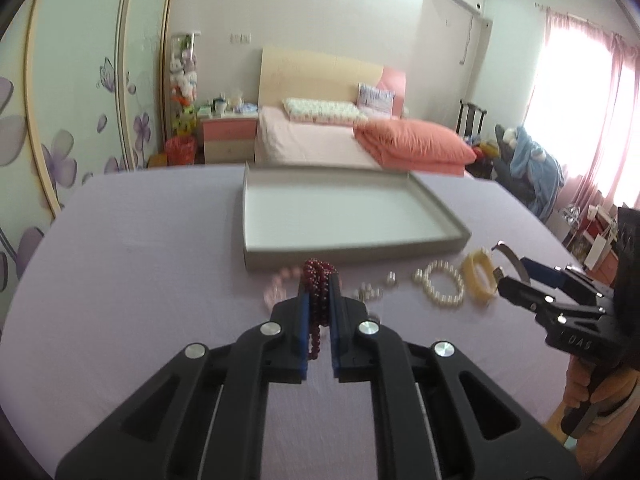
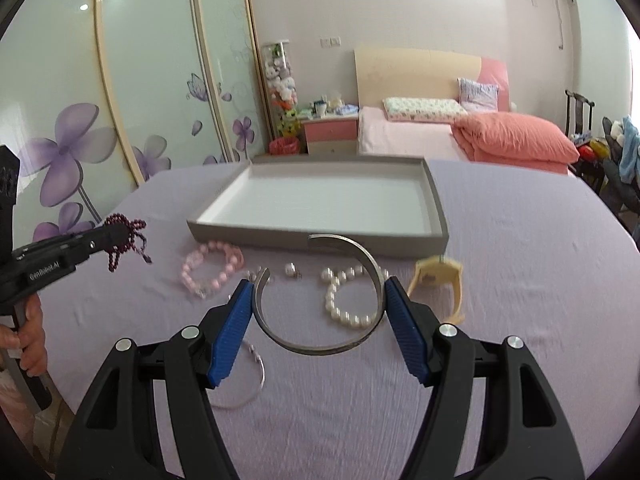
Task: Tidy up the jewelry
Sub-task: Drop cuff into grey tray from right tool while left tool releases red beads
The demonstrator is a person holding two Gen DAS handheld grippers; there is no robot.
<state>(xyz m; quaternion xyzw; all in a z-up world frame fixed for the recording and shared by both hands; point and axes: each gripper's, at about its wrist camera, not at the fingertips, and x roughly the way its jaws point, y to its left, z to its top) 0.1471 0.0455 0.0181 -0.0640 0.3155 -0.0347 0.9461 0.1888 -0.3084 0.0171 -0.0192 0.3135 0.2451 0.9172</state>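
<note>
a grey tray (image 2: 436,196) sits empty toward the far edge of the tabletop (image 2: 520,280), its open side up and its long wall facing the jewelry, likely so each piece can be lifted straight forward into it. the loose pieces lie in a row just in front of that near wall: a pink bracelet (image 2: 212,268), small earrings (image 2: 292,270), a pearl bracelet (image 2: 344,300) and a yellow bangle (image 2: 444,280); a thin hoop (image 2: 248,384) lies nearer the front edge. the left gripper (image 1: 319,300) has its jaws nearly together, clamped on a red bead strand (image 1: 318,280) that dangles between the pads, clear of the cloth, short of the tray's near left corner. the right gripper (image 2: 320,300) has its jaws wide apart yet pressing both sides of a silver cuff (image 2: 316,344), held flat with its gap toward the tray. both pieces look ready to be carried over the wall; the strand may swing and snag on it.
</note>
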